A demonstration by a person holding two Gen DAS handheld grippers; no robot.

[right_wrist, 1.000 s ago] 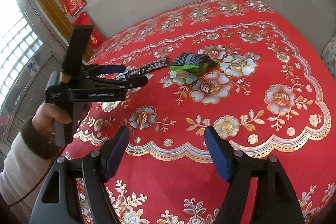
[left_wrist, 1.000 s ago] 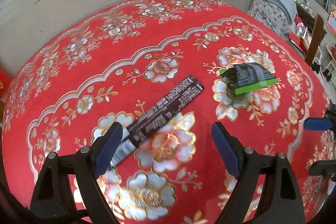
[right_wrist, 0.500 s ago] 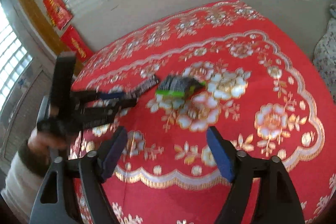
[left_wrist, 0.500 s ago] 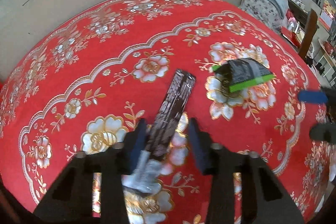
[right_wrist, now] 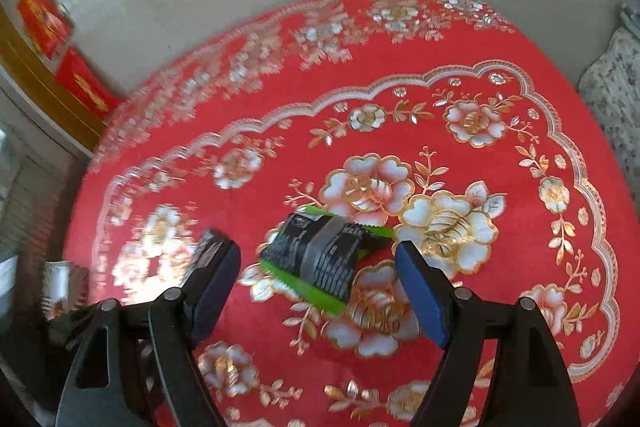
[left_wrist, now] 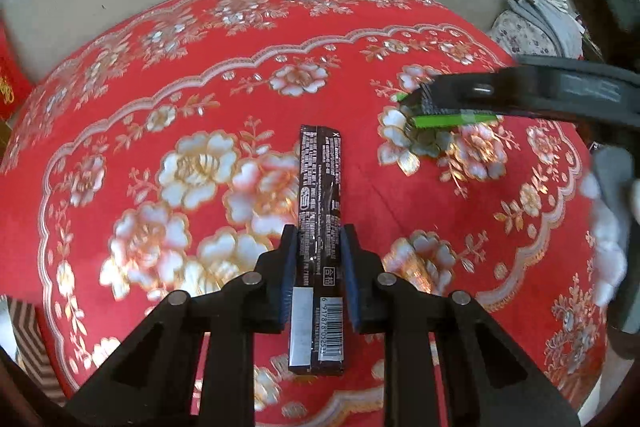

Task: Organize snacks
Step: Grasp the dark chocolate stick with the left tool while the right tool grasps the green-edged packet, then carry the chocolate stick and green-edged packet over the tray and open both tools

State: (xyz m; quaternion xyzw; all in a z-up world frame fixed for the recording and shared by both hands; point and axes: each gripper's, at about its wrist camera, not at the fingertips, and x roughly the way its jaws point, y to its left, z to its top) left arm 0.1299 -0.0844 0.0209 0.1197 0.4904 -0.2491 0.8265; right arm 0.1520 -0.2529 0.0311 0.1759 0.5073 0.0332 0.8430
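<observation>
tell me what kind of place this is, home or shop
Most likely a lived-in home, not a shop: a table under a red floral tablecloth, a patterned cushion piled with clothes, and red festive paper hangings on the wall by a window.

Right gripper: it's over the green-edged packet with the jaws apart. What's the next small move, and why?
Probably lower the right gripper a little and close on the green-edged packet. The packet lies flat on the red tablecloth between the open jaws, untouched. The left gripper is already shut on the long dark bar, so that side needs nothing yet.
</observation>
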